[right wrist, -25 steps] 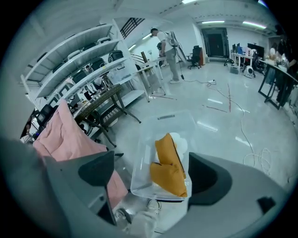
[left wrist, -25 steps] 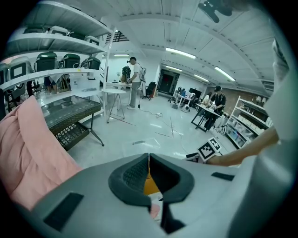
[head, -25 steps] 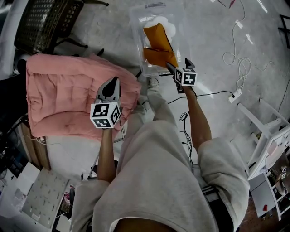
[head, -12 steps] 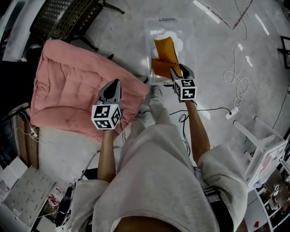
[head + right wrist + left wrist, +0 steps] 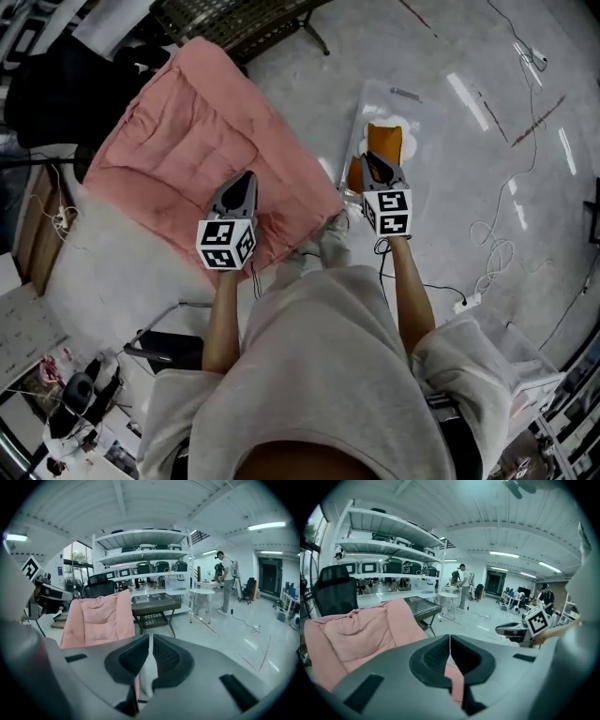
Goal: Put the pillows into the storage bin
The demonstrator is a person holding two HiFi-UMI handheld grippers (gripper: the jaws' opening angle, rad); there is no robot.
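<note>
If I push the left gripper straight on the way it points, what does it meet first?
Probably the pink cushion, near its edge: the left gripper hangs over it, tilted down. Depth is unclear; it could slip past to the floor.

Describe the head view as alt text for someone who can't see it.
Seen from above, a person holds a gripper in each hand: the left gripper is shut and empty over a big pink cushion. The right gripper, whose jaws have just been closing on nothing, is at the near end of a clear storage bin on the floor. An orange pillow lies in the bin.
</note>
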